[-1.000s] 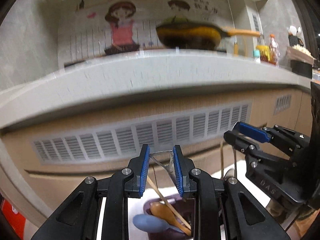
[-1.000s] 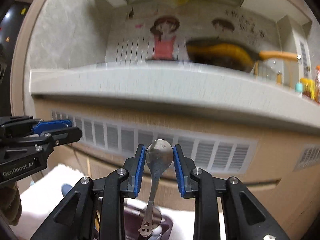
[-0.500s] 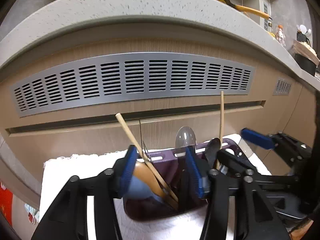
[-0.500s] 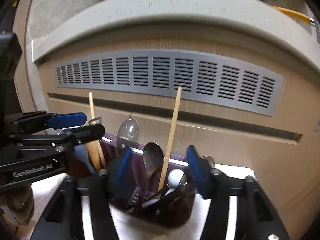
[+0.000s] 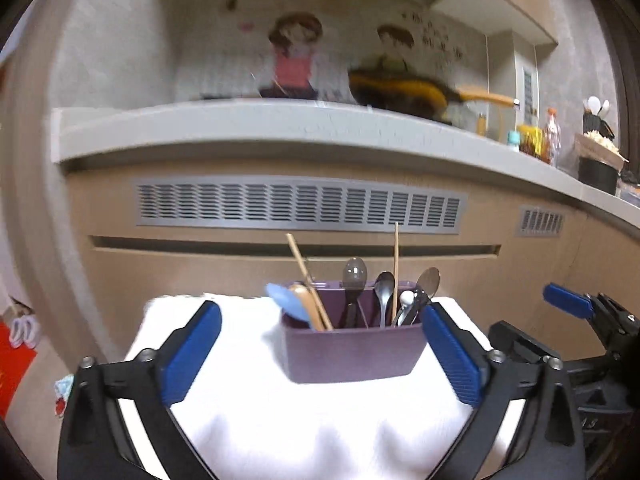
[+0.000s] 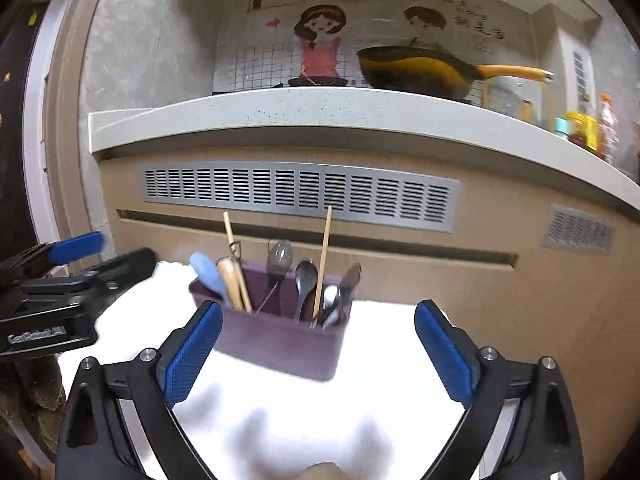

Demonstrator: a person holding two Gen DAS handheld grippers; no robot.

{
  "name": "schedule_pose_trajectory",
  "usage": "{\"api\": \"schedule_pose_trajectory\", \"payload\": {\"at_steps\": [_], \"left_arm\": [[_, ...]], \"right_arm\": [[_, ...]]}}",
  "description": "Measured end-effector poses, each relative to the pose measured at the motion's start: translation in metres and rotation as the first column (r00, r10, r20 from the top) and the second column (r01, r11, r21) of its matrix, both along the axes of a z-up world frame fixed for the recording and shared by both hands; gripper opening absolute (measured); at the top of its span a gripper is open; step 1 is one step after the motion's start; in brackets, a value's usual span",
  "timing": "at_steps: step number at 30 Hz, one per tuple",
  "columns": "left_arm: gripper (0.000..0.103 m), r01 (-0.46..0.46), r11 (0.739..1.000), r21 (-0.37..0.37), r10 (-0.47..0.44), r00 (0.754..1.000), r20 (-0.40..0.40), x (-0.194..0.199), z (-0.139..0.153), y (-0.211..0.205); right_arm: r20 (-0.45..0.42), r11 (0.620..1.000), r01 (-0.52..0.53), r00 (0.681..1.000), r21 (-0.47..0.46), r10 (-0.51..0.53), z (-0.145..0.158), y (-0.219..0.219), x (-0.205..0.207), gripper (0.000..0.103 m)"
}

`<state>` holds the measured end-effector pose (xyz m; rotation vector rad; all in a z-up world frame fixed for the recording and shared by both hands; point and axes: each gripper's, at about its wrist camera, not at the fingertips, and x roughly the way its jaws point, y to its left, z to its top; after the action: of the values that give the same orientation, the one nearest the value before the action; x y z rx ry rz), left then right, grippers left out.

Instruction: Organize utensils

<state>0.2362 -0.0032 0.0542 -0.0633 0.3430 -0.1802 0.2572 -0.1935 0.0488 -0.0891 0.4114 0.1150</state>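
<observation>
Both spread wide and empty, left hand-held gripper (image 5: 320,354) and right hand-held gripper (image 6: 318,350), flanking centre-frame purple plastic utensil caddy (image 5: 352,354) on white-cloth tabletop (image 5: 304,424), metal spoons (image 5: 385,292) upright inside, apparently sorted.

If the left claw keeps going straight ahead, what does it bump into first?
Probably the purple utensil holder. It sits right between the open left claw's fingers on the white cloth. How far away it is isn't clear.
</observation>
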Motion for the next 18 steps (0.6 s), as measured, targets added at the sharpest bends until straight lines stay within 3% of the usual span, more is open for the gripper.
{"api": "schedule_pose_trajectory", "payload": {"at_steps": [3, 9, 13, 18], "left_arm": [[0.103, -0.031, 0.999, 0.015, 0.030, 0.999, 0.022, -0.039, -0.010, 0.004], [0.103, -0.047, 0.997, 0.069, 0.048, 0.999, -0.015, -0.099, -0.046, -0.002], [0.103, -0.054, 0.991, 0.119, 0.057, 0.998, -0.020, -0.116, -0.057, -0.010], [0.103, -0.057, 0.992, 0.117, 0.060, 0.998, -0.025, -0.120, -0.054, -0.013]], "right_arm": [[-0.016, 1.000, 0.022, 1.000, 0.000, -0.022, -0.006, 0.000, -0.034, 0.098], [-0.058, 0.996, 0.083, 0.995, 0.036, -0.081, -0.035, -0.012, -0.086, 0.099], [-0.068, 0.987, 0.140, 0.989, 0.080, -0.135, -0.049, -0.022, -0.116, 0.100], [-0.041, 0.989, 0.143, 0.989, 0.035, -0.141, -0.053, -0.016, -0.131, 0.100]]}}
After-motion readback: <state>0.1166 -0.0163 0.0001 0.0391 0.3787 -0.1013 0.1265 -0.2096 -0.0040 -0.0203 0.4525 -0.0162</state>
